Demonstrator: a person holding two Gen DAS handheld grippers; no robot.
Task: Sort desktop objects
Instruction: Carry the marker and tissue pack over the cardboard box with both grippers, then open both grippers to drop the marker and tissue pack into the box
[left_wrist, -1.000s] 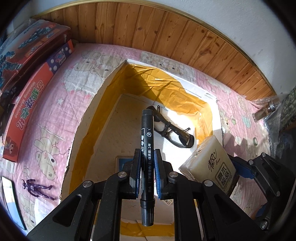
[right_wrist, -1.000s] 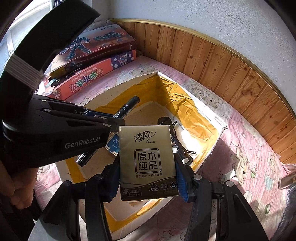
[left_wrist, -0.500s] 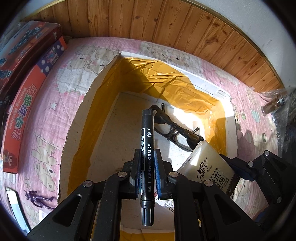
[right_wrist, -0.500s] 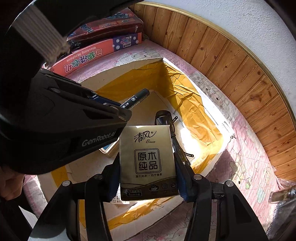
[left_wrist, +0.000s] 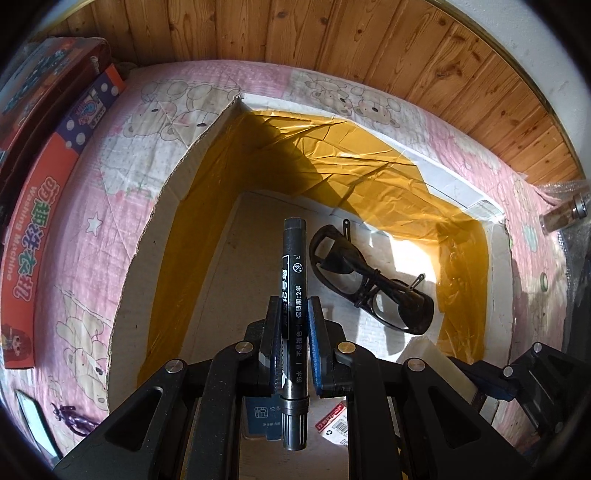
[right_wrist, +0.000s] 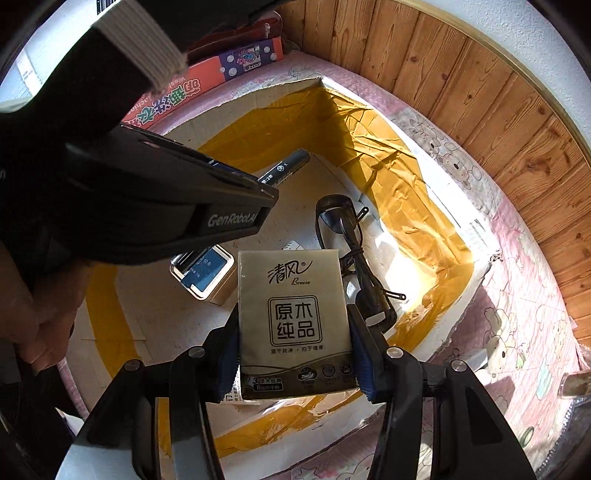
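Observation:
My left gripper (left_wrist: 293, 325) is shut on a black marker pen (left_wrist: 294, 280), held over the inside of an open cardboard box (left_wrist: 177, 192) lined with yellow tape. My right gripper (right_wrist: 293, 336) is shut on a beige tissue pack (right_wrist: 293, 314), also over the box; the pack shows in the left wrist view (left_wrist: 428, 354). Black glasses (left_wrist: 369, 284) lie on the box floor, also in the right wrist view (right_wrist: 354, 258). A small blue and gold box (right_wrist: 207, 273) lies on the box floor below the left gripper (right_wrist: 266, 192).
The cardboard box sits on a pink bear-print cloth (left_wrist: 110, 155). Stacked toy boxes (left_wrist: 40, 155) stand at the left. A purple figure (left_wrist: 74, 421) lies at the lower left. A glass bottle (left_wrist: 565, 214) lies at the right. Wooden panelling (left_wrist: 332, 40) runs behind.
Both grippers have moved forward and lower into the cardboard box with the marker and the tissue pack still held. The glasses look nearer.

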